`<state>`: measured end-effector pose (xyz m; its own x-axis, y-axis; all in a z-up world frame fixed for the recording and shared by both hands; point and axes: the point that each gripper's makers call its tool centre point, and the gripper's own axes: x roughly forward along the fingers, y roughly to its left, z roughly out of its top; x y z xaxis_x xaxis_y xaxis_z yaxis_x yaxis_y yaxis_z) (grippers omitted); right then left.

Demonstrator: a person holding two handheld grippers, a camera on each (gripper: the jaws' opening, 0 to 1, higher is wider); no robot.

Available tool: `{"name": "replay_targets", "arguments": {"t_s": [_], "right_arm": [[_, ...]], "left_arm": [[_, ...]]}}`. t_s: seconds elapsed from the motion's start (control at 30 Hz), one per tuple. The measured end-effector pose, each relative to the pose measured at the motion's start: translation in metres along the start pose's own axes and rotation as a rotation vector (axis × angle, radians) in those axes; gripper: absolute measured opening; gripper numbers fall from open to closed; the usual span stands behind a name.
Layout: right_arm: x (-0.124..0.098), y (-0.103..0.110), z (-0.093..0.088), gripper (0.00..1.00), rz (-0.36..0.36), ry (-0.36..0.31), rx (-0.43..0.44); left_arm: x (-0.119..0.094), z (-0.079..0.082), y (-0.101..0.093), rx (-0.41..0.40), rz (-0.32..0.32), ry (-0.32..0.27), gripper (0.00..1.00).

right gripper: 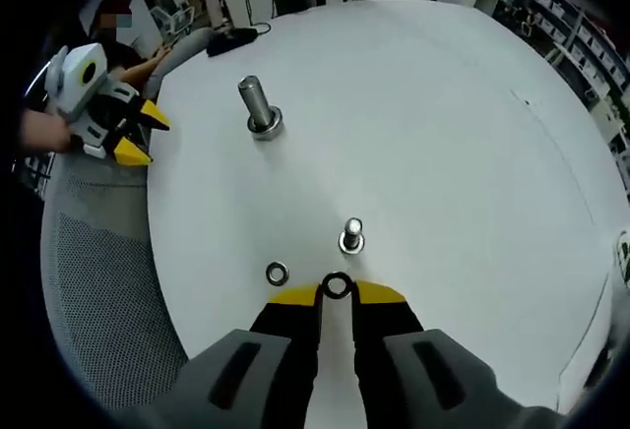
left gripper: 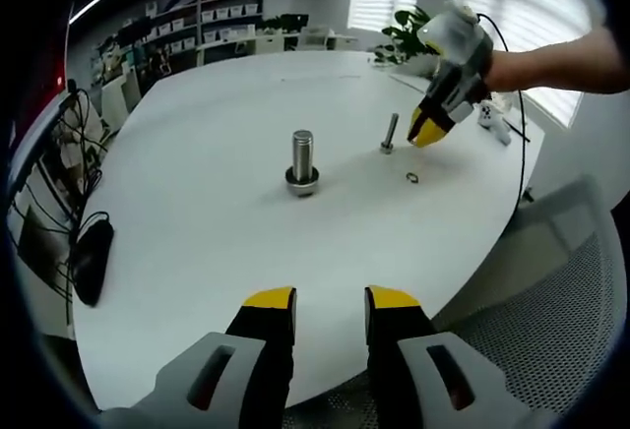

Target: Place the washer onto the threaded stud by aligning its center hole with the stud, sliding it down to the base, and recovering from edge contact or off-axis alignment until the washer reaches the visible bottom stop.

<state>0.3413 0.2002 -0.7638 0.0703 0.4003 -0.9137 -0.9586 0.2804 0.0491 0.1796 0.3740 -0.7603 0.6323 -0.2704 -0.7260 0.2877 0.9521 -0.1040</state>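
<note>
A washer [right gripper: 337, 285] is pinched between the jaws of the right gripper [right gripper: 337, 293] just short of the small threaded stud [right gripper: 351, 235] on the white bench [right gripper: 443, 134], while the left gripper [left gripper: 330, 301] is held open and empty.

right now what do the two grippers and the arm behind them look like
Both match: the left gripper and the right gripper have black jaws with yellow tips, set on grey bodies with dark slots. Seen in the left gripper view, the right gripper carries a pale housing trailing a thin black cable, and the person's forearm behind it is bare, no sleeve.
</note>
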Motion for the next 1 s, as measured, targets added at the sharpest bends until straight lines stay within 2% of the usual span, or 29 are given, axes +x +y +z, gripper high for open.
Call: {"name": "replay_targets", "arguments": {"t_s": [0.1, 0.33, 0.6, 1.0], "right_arm": [[-0.008, -0.005, 0.005, 0.14, 0.004, -0.029, 0.014], [-0.023, -0.004, 0.021, 0.14, -0.002, -0.066, -0.048], [-0.023, 0.004, 0.042, 0.14, 0.014, -0.096, -0.1], [-0.014, 0.0, 0.039, 0.14, 0.004, -0.066, -0.121]], "left_arm": [[0.0, -0.001, 0.0, 0.004, 0.0, 0.005, 0.26], [0.0, -0.002, 0.0, -0.002, 0.004, 0.011, 0.26], [0.001, -0.004, -0.001, 0.008, 0.001, 0.026, 0.26], [0.001, -0.004, -0.001, 0.014, 0.004, 0.023, 0.26]]}}
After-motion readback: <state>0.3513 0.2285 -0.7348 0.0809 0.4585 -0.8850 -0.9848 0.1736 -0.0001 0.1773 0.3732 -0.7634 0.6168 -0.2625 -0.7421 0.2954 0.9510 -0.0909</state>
